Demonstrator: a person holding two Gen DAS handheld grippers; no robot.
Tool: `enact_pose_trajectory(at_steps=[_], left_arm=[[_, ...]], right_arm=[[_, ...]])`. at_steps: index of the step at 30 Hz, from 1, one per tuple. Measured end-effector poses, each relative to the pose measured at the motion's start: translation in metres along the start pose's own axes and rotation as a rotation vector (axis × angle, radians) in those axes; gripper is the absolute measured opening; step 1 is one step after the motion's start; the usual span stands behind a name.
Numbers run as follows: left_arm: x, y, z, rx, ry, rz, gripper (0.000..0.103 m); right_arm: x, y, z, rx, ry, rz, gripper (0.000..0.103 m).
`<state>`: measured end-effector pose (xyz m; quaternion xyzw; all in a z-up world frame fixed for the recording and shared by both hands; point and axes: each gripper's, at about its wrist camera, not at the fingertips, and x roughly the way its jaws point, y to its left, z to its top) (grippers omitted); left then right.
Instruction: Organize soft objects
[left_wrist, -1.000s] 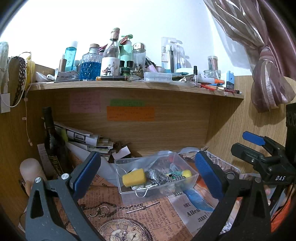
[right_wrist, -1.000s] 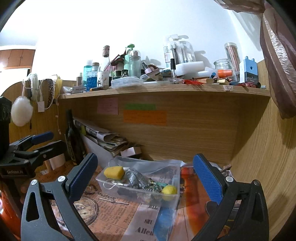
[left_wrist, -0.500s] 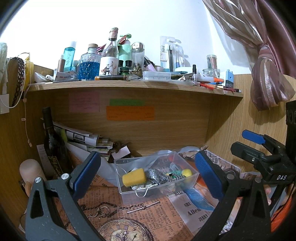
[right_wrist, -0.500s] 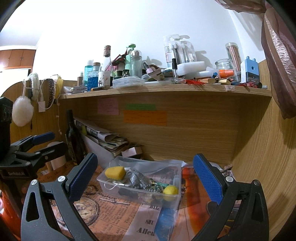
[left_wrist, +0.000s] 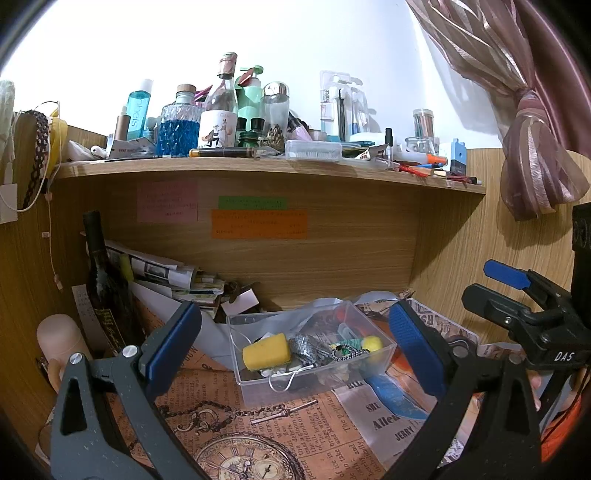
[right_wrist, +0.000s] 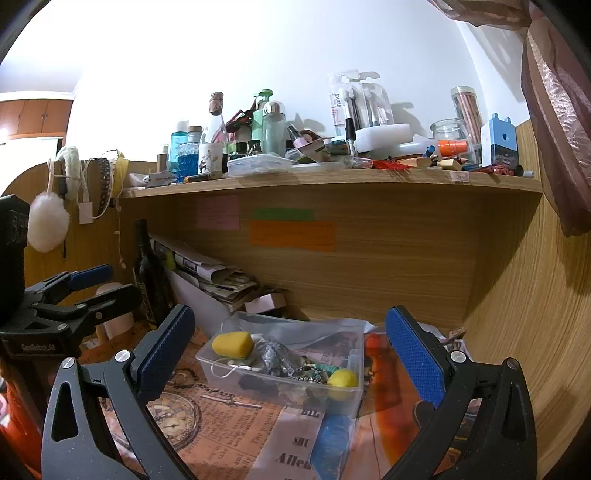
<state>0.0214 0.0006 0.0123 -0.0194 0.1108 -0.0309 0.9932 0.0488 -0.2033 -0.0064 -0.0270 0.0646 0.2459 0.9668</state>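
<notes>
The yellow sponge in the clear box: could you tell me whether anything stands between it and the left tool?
Nothing visible does. The left tool is open and the yellow sponge lies uncovered in the lidless clear box.

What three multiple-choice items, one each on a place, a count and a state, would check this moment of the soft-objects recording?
1. Where does the yellow sponge lie?
A. on the upper shelf
B. inside the clear plastic box
C. on the newspaper beside the box

2. How many coloured paper notes are stuck to the back panel under the shelf?
A. one
B. three
C. five

3. How do the left tongs and right tongs stand?
A. both open and empty
B. left shut on the sponge
C. right shut on the box

Answers: 1 B, the sponge rests among the clutter within the box walls. 2 B, a pink, a green and an orange note show. 3 A, each pair of blue pads stands wide apart with nothing between.
</notes>
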Motion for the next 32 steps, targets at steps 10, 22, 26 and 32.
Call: enact_pose_trajectory(at_steps=[10,22,26,32], left_arm=[[0.0012,-0.0012,-0.0006,-0.009,0.005,-0.02,0.103],[0.0014,-0.0035,-0.0005,-0.014,0.008,-0.016,0.103],[0.0011,-0.0032,-0.0009,-0.016,0.008,-0.017,0.103],[0.0021,-0.0022,-0.002,-0.026,0.019,-0.028,0.103]], right_arm=[[-0.0003,0.0002,-0.0004,0.003,0.001,0.003,0.103],[0.0028,0.0022,-0.0022,0.004,0.008,0.0,0.103],[0.0035,0.0025,-0.002,0.005,0.01,0.0,0.103],[0.0078,0.003,-0.0047,0.008,0.016,-0.001,0.103]])
